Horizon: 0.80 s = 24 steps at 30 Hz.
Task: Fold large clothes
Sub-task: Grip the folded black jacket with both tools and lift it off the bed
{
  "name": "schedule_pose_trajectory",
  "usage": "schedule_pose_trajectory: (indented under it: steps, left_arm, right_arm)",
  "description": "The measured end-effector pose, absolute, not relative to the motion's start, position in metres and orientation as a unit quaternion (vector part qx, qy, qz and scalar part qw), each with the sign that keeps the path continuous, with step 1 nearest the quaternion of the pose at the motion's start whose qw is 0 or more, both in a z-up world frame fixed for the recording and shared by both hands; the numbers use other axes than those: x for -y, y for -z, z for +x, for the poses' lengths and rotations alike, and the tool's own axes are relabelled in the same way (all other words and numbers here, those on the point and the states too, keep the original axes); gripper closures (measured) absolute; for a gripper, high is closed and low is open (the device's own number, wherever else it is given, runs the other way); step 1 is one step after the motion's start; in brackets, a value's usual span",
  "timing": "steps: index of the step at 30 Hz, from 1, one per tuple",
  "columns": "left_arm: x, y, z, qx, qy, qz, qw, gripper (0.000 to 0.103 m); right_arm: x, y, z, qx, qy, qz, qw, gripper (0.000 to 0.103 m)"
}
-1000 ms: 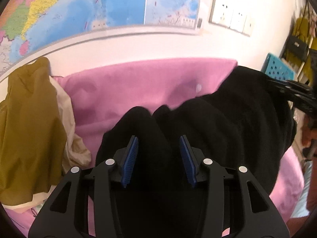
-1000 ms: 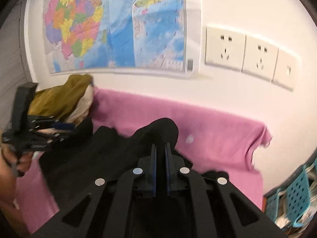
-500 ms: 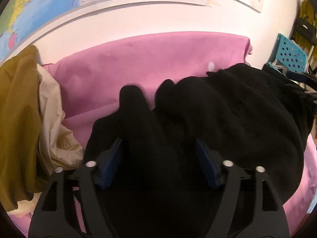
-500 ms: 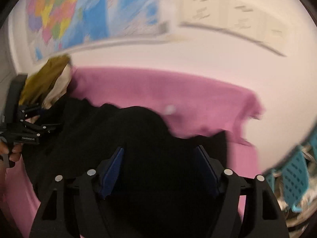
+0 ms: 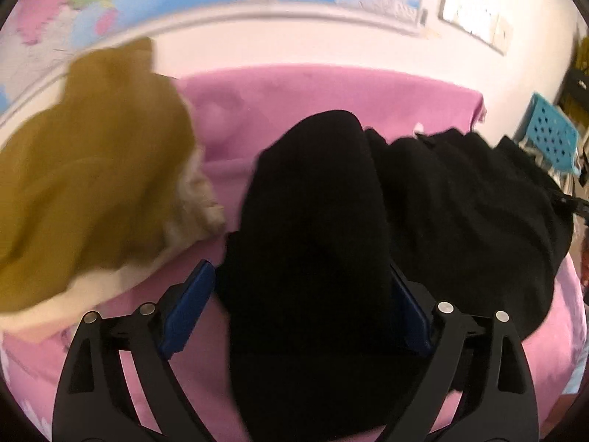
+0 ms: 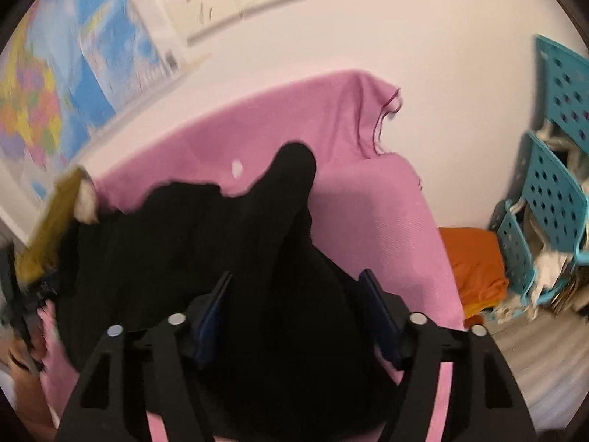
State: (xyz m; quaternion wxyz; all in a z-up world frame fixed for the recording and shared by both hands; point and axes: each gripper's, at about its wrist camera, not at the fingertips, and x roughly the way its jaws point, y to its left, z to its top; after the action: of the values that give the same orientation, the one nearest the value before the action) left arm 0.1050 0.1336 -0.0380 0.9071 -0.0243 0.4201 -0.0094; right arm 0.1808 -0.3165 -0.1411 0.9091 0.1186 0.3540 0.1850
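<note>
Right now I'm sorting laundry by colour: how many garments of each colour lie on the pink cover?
Black garment: 1
Mustard-brown garment: 1
Cream garment, mostly under the mustard one: 1
Total: 3, on the pink cover

The black garment point(image 5: 324, 221) heaps across the near middle of the pink cover point(image 5: 331, 92), filling the way ahead. At left an ochre garment point(image 5: 84, 184) over a cream one point(image 5: 195, 199) blocks passage. Bare pink cover lies free along the far side, ending at the wall point(image 6: 423, 29). Teal crates point(image 6: 552, 199) crowd the right.
</note>
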Motion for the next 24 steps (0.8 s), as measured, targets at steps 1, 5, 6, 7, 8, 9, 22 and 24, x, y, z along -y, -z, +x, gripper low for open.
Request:
schedule_pose_trajectory:
  steps: [1, 5, 6, 7, 8, 9, 22, 24]
  left_arm:
    - [-0.137, 0.033, 0.092, -0.411, 0.007, -0.032, 0.911, 0.013]
    - [-0.153, 0.027, 0.049, -0.403, 0.037, -0.081, 0.911, 0.013]
    - [-0.157, 0.030, 0.037, -0.409, 0.055, -0.102, 0.905, 0.013]
    - [-0.159, 0.033, 0.026, -0.412, 0.068, -0.117, 0.901, 0.013]
    - [-0.161, 0.038, 0.019, -0.419, 0.084, -0.134, 0.894, 0.014]
    - [-0.161, 0.043, 0.014, -0.427, 0.101, -0.150, 0.886, 0.015]
    - [-0.098, 0.095, 0.025, -0.478, 0.232, -0.241, 0.812, 0.020]
    - [-0.095, 0.096, 0.028, -0.472, 0.241, -0.251, 0.810, 0.016]
  right_arm:
    - [0.326, 0.138, 0.169, -0.343, -0.190, 0.145, 0.908, 0.017]
    - [0.359, 0.151, 0.122, -0.334, -0.237, 0.251, 0.877, 0.013]
    - [0.362, 0.158, 0.112, -0.346, -0.255, 0.275, 0.860, 0.012]
    - [0.360, 0.167, 0.105, -0.361, -0.274, 0.294, 0.841, 0.012]
    - [0.356, 0.176, 0.101, -0.377, -0.284, 0.307, 0.827, 0.012]
    - [0.353, 0.180, 0.100, -0.387, -0.288, 0.311, 0.819, 0.012]
    - [0.281, 0.189, 0.131, -0.384, -0.312, 0.314, 0.810, 0.012]
    - [0.282, 0.188, 0.137, -0.373, -0.321, 0.333, 0.804, 0.012]
